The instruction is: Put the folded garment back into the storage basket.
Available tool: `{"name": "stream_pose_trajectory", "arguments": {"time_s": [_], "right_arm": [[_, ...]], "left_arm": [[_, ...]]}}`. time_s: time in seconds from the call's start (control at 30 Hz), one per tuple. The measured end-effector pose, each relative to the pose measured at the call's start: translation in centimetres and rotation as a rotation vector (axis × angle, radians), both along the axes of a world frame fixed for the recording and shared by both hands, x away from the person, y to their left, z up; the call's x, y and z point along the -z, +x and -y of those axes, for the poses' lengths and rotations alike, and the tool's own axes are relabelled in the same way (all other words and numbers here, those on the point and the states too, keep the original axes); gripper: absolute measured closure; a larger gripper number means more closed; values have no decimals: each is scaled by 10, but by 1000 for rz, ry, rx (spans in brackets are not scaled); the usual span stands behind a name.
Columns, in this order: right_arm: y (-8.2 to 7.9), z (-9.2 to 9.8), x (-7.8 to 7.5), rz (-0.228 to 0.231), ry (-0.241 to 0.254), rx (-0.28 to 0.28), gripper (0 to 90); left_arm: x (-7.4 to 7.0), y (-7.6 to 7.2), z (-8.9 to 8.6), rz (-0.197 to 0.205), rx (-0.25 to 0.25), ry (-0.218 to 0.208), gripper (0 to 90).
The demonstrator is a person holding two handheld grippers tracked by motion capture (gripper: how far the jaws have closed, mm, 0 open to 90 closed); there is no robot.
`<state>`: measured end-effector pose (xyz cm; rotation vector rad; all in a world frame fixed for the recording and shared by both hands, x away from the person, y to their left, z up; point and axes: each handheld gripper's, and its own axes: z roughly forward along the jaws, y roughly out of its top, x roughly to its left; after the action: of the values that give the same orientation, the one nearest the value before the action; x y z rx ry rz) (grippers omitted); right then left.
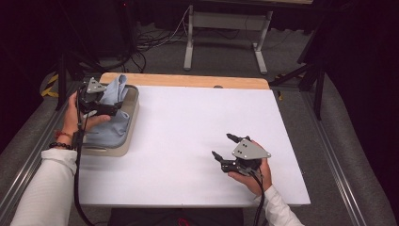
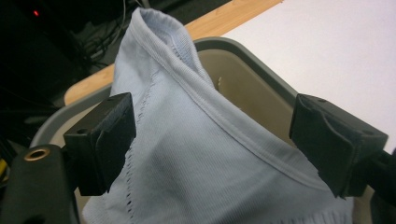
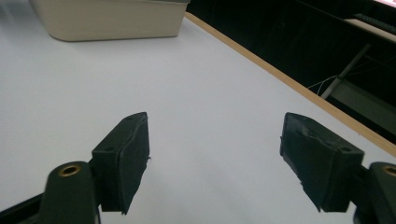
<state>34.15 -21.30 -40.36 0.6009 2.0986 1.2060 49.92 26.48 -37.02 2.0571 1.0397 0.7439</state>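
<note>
High view coverage places the left gripper (image 1: 101, 101) at the table's left edge, carried in the person's left hand (image 1: 77, 117) over a beige plastic bin (image 1: 133, 117) in which a light blue cloth (image 1: 113, 129) is piled. The left forearm, in a white sleeve (image 1: 47, 188), is angled up from the bottom left corner, a beaded bracelet (image 1: 61, 145) is worn at the wrist, and the grey three-cornered plate is turned upward. From the left gripper view, the jaws are seen spread wide on either side of a raised fold of the cloth (image 2: 196, 154); the hemmed edge of the fabric is drawn up into a peak between them, and the left pad appears to be brushed by the cloth while the right pad is set at its edge, so a firm pinch cannot be confirmed. The bin's inner wall (image 2: 252, 88) is seen behind the fold. The right gripper (image 1: 227, 147) is held low over the bare white table top (image 1: 188, 127), well apart from the bin, in the right hand (image 1: 254, 176), which is cupped beneath it with the jaws aimed toward the bin. In the right gripper view the jaws are shown wide apart with nothing between them, and the bin's outer side (image 3: 112, 21) is seen far ahead, beside the table's wooden edge (image 3: 261, 63).
</note>
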Motion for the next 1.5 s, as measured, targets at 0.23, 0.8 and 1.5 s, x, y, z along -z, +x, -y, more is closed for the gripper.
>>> {"name": "stream_pose_trajectory", "arguments": {"time_s": [0.23, 0.8, 1.5], "right_arm": [[-6, 14, 3, -14, 12, 23, 251], [-6, 14, 9, -55, -12, 21, 254], [-4, 15, 11, -70, -23, 13, 256]], "left_arm": [[11, 14, -5, -58, -18, 9, 371], [33, 33, -2, -220, 32, 131, 847], [41, 38, -4, -231, 21, 126, 699]]}}
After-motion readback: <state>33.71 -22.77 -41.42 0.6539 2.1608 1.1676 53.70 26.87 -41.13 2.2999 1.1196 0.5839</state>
